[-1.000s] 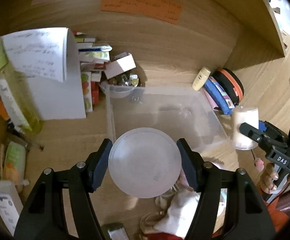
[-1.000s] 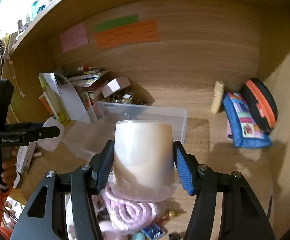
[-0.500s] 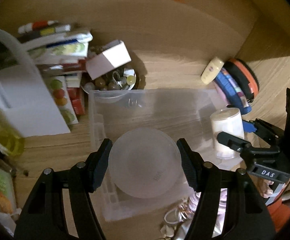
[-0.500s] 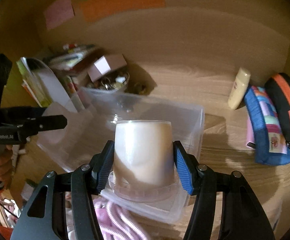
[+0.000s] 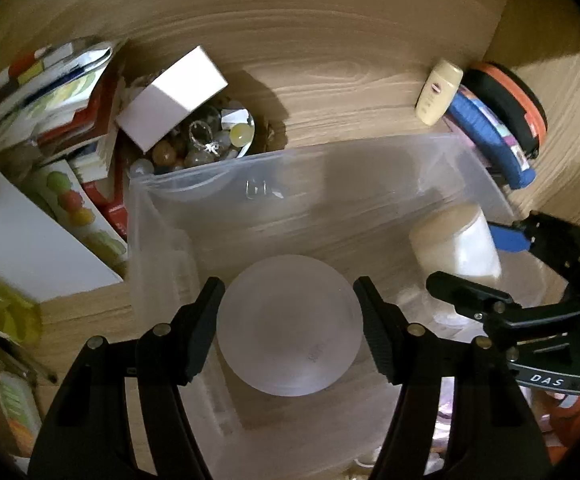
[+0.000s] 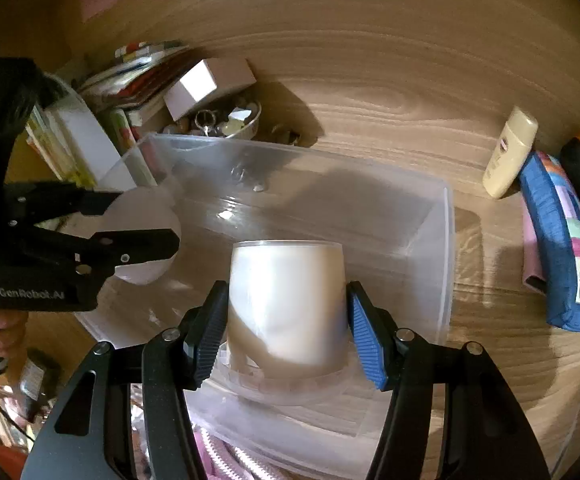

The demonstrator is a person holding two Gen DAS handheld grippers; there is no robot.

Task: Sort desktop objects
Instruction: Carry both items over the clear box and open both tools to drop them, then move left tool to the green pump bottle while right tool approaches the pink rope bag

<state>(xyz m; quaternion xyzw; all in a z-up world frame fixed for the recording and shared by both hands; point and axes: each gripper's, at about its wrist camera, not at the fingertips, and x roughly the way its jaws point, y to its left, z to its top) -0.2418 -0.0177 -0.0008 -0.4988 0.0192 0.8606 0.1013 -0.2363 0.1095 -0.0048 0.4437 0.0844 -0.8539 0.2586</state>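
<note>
Jaws of both grippers clamp cargo over the clear plastic bin (image 6: pixel 430 216) at frame centre, left gripper (image 5: pixel 290 316) holding a frosted round lid (image 5: pixel 287 326), right gripper (image 6: pixel 287 336) an upside-down cream jar (image 6: pixel 285 304), likely for dropping inside.

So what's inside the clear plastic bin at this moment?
The clear plastic bin shows a bare floor in back. The left gripper holds a frosted round container over it and the right gripper a cream jar; beneath them is hidden.

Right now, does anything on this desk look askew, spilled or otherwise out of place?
Yes. A white box sits tilted on the rim of a bowl of beads behind the clear bin, resting on it unevenly. Nothing looks spilled; the frosted lid and cream jar are simply held over the bin.
</note>
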